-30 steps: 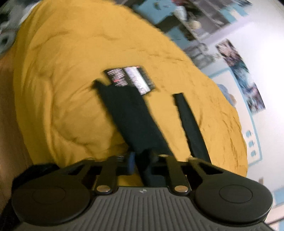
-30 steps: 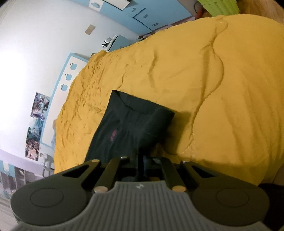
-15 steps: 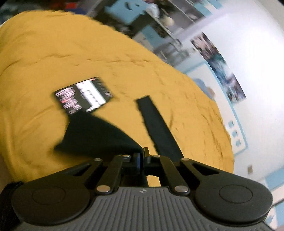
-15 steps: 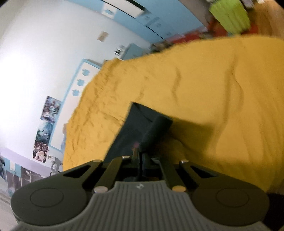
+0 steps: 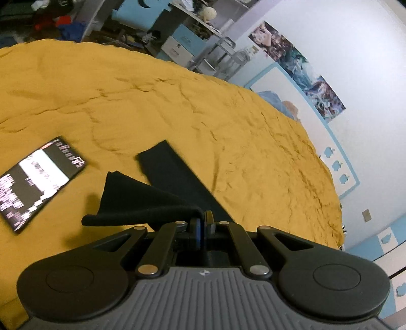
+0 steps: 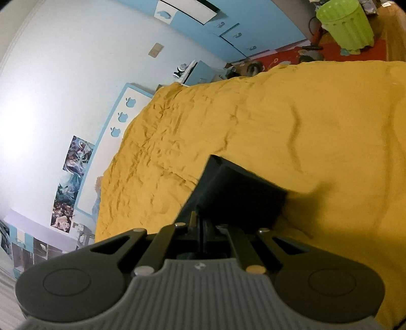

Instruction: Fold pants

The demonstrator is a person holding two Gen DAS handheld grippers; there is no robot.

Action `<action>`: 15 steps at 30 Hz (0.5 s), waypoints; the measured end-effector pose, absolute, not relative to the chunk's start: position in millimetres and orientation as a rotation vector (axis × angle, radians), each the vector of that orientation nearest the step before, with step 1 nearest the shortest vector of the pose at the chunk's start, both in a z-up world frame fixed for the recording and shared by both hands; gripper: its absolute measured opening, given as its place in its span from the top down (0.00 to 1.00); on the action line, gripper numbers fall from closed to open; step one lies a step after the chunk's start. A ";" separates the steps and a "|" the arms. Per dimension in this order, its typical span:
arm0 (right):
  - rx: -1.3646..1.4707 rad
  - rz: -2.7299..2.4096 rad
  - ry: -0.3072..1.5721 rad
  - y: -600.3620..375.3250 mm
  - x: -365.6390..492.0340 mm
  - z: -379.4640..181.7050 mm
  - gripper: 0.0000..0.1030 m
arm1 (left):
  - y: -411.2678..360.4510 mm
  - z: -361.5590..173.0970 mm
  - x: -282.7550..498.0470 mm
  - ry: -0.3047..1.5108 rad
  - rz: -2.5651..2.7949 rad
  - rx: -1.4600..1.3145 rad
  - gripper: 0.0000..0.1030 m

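A yellow bedspread [image 5: 228, 121] fills most of both views, creased across its whole surface, with a white wall and blue-trimmed furniture beyond its far edge. The black pants [image 5: 175, 177] lie on this bedspread and are partly lifted from it. In the left wrist view one leg runs flat along the bedspread away from the camera, its hem lying squarely on the yellow cloth, while a second portion of black fabric rises off the surface as a taut, folded sheet that narrows toward the tongs. The left gripper [image 5: 201, 219] is fully closed, its jaws pinched together on the edge of that raised fabric, which hangs clear of the bedspread and casts a shadow beneath. In the right wrist view the pants [image 6: 236, 193] appear as a broad dark panel, doubled over on itself, with the upper layer lifted and the lower one resting on the bedspread [image 6: 304, 127]. The right gripper [image 6: 200, 223] is likewise fully closed, its jaws clamped on the near edge of the black cloth. A phone [image 5: 38, 180] with a lit screen lies flat on the bedspread to the left of the pants, near but not touching them. A green bin [image 6: 345, 24] stands on the floor beyond the bed in the right wrist view, well apart from the pants.
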State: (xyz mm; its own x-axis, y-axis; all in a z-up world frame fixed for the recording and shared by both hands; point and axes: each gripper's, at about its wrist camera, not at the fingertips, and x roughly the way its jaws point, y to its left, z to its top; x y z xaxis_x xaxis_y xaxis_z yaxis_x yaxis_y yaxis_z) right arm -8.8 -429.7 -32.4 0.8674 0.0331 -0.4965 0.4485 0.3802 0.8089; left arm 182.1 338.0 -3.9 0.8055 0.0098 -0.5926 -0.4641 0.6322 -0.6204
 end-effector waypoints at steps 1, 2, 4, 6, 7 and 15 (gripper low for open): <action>1.162 -0.274 0.475 -430.5 0.0 -31.7 1.00 | 334.3 -2.1 189.4 0.592 0.283 -0.844 0.98; 1.162 -0.270 0.475 -431.8 11.5 -31.7 1.00 | 331.9 -0.6 198.9 0.595 0.275 -0.839 0.98; 1.170 -0.262 0.481 -434.4 35.3 -31.1 1.00 | 329.4 3.0 221.1 0.599 0.266 -0.835 0.98; 1.158 -0.246 0.488 -437.0 64.4 -31.1 1.00 | 330.0 3.7 243.2 0.609 0.272 -0.812 0.98; 1.139 -0.246 0.498 -438.3 79.4 -31.5 1.00 | 331.1 1.7 254.4 0.622 0.281 -0.801 0.98; 1.157 -0.277 0.600 -453.9 190.3 -58.2 1.00 | 338.6 -27.6 329.4 0.740 0.360 -0.767 0.98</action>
